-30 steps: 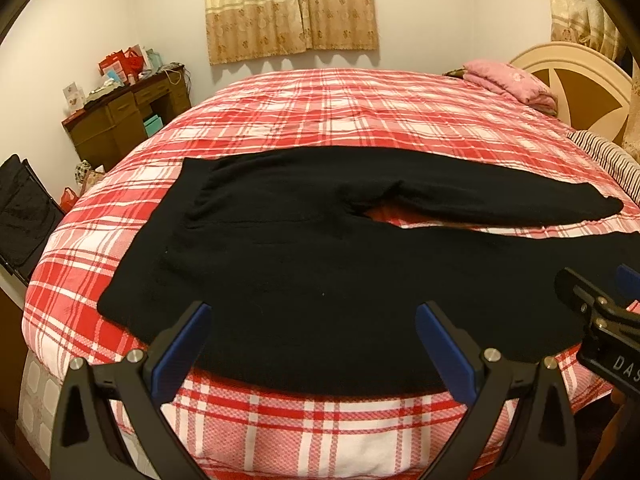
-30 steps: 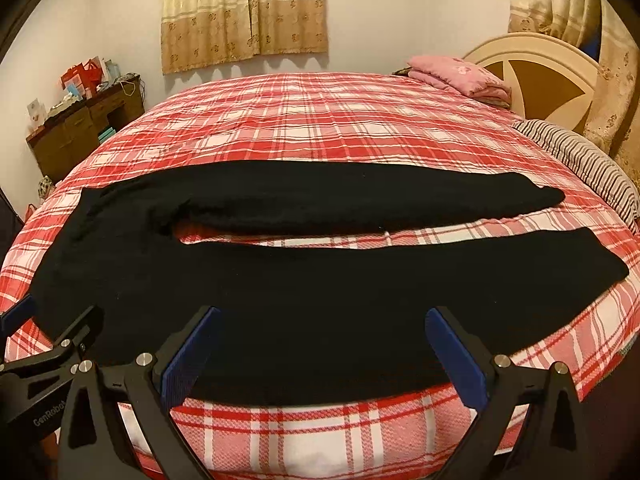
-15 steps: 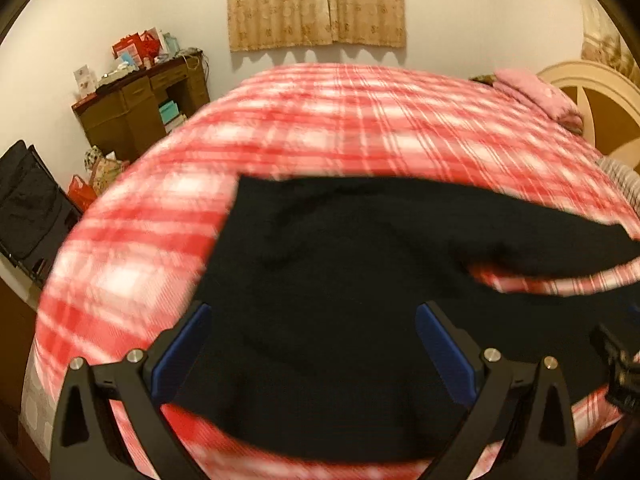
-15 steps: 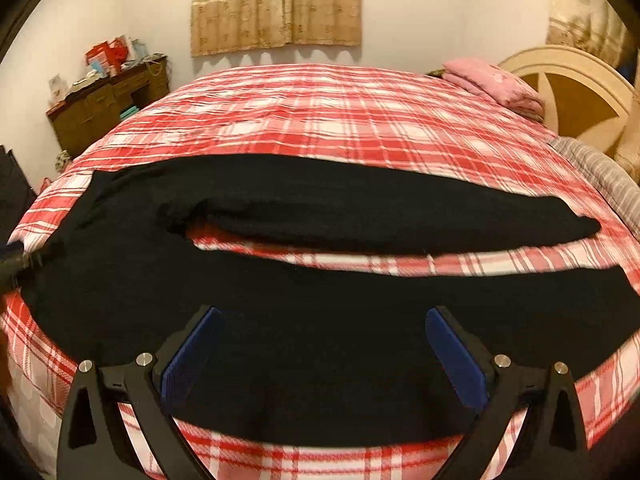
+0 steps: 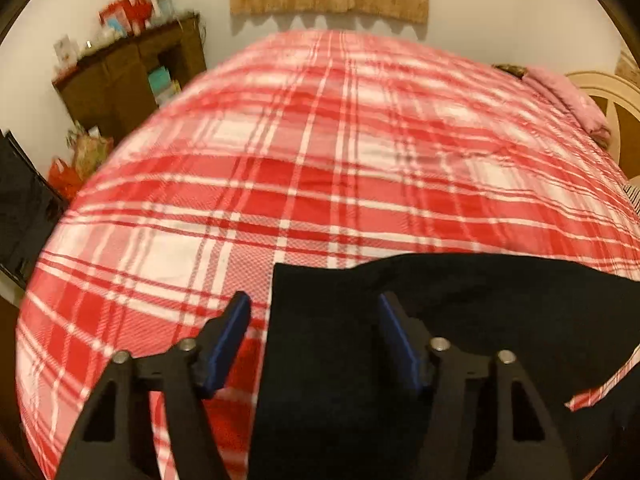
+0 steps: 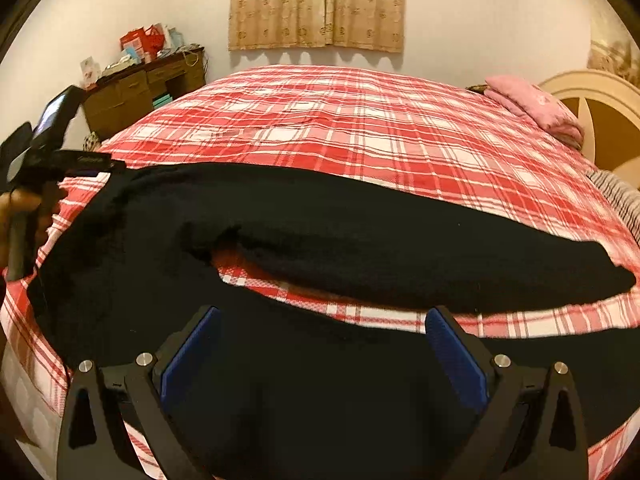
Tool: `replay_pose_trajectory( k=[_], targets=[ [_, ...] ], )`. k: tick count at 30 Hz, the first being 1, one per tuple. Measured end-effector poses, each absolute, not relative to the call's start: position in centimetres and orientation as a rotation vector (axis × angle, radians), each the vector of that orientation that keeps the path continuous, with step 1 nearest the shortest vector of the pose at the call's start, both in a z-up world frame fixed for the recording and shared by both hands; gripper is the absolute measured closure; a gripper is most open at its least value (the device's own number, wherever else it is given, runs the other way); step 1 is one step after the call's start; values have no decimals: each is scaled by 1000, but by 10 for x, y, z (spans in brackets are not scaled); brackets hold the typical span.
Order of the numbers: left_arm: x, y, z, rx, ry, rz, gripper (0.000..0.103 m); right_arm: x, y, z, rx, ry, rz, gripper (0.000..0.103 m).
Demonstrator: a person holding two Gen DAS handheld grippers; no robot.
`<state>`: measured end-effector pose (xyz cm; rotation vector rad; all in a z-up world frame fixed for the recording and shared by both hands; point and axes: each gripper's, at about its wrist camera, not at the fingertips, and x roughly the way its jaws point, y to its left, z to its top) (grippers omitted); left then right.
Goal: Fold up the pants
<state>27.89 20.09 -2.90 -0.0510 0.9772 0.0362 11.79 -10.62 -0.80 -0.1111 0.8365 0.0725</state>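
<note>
Black pants (image 6: 360,240) lie spread flat across the red plaid bed (image 6: 360,128), waist at the left, both legs running right. In the left wrist view my left gripper (image 5: 314,332) is open and straddles the far waist corner of the pants (image 5: 400,320), low over the cloth. It also shows in the right wrist view (image 6: 100,166) at the waist's far left corner, held by a hand. My right gripper (image 6: 320,344) is open, hovering over the near leg close to the bed's front edge, gripping nothing.
A brown dresser (image 6: 140,92) with clutter stands at the back left. A pink folded cloth (image 6: 536,108) lies by the cream headboard (image 6: 600,112) at the right. A striped pillow (image 6: 620,196) sits at the right edge. Curtains (image 6: 316,4) hang behind.
My left gripper has moved forward and left to the far waist corner and narrowed its opening. My right gripper has moved closer over the near leg.
</note>
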Motion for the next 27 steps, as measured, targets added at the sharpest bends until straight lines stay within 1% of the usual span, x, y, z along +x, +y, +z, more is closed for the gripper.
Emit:
replay_pose_trajectory(
  k=[1, 2, 3, 6, 7, 11, 13, 18, 20, 21, 23, 24, 25, 27],
  targets=[
    [287, 207, -38, -89, 1020, 41, 48, 122, -108, -7, -112, 843, 84, 1],
    [293, 209, -43, -116, 1045, 35, 58, 128, -112, -6, -111, 849, 104, 1],
    [298, 211, -51, -142, 1073, 28, 58, 135, -116, -4, -112, 851, 114, 1],
    [298, 205, -51, -100, 1051, 19, 58, 162, -128, 5, -134, 841, 137, 1],
    [297, 200, -51, -67, 1046, 13, 61, 176, -133, 8, -150, 828, 147, 1],
    [295, 195, -50, -66, 1038, -24, 81, 235, -147, 2, -184, 846, 178, 3],
    [294, 194, -49, -73, 1035, -33, 85, 268, -152, -8, -182, 890, 200, 16],
    [294, 190, -49, -28, 1019, -52, 85, 319, -152, -44, -205, 1013, 273, 17],
    [295, 188, -50, -14, 1009, -45, 81, 327, -145, -62, -244, 1077, 294, 17],
    [296, 189, -50, -13, 1010, -42, 81, 327, -144, -64, -238, 1077, 310, 18],
    [295, 191, -49, -35, 1005, -38, 82, 325, -144, -60, -205, 1076, 369, 39],
    [295, 192, -47, -50, 999, -39, 84, 322, -142, -55, -207, 1077, 376, 66],
    [294, 192, -45, -56, 991, -41, 86, 319, -139, -52, -208, 1088, 374, 99],
    [290, 190, -38, -59, 964, -37, 87, 308, -132, -39, -240, 1060, 345, 99]
  ],
)
